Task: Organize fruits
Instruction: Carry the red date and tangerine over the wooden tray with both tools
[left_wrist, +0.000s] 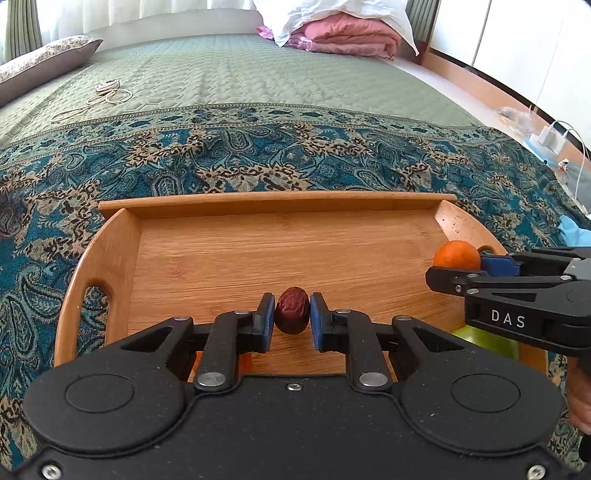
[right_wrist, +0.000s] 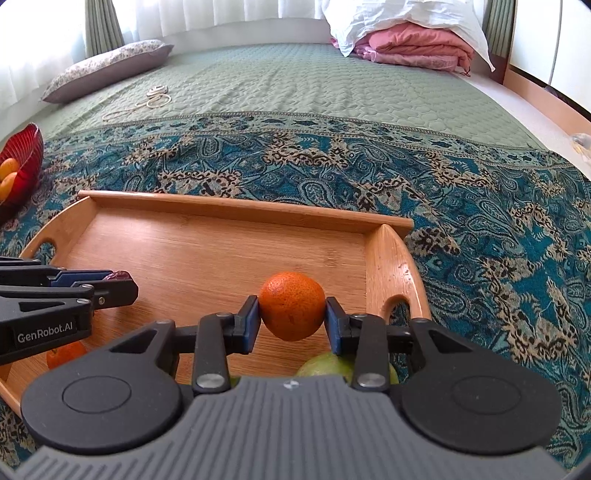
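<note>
fruits are split across two places here: a wooden tray (right_wrist: 207, 210) on the patterned bedspread (right_wrist: 480, 206) holds most of them, and a red bowl (right_wrist: 26, 147) at the far left of the right wrist view already has a couple of small oranges in it. the left gripper (left_wrist: 291, 314) has its blue pads closed against a dark red jujube (left_wrist: 292, 310), wrinkled and small, held low over the tray floor; whether it sits on the wood or just above it cannot be told. the right gripper (right_wrist: 292, 314) is clamped on a mandarin (right_wrist: 291, 305) near the tray's right handle, with a green fruit (right_wrist: 325, 365) directly beneath its fingers and another orange fruit (right_wrist: 64, 354) lying under the left gripper. both hands look ready to carry their loads away, probably toward the bowl. the risk on the left is the jujube's narrow, hard, oval body: the pads touch only at its sides, so a tilt or jolt could let it swivel and drop out. on the right, the mandarin is round and soft, and it bulges well past the pads, so a loose squeeze could let it roll free, while a hard one might bruise it. the two grippers are also near each other, and crossing paths toward the bowl could knock them together.
</note>
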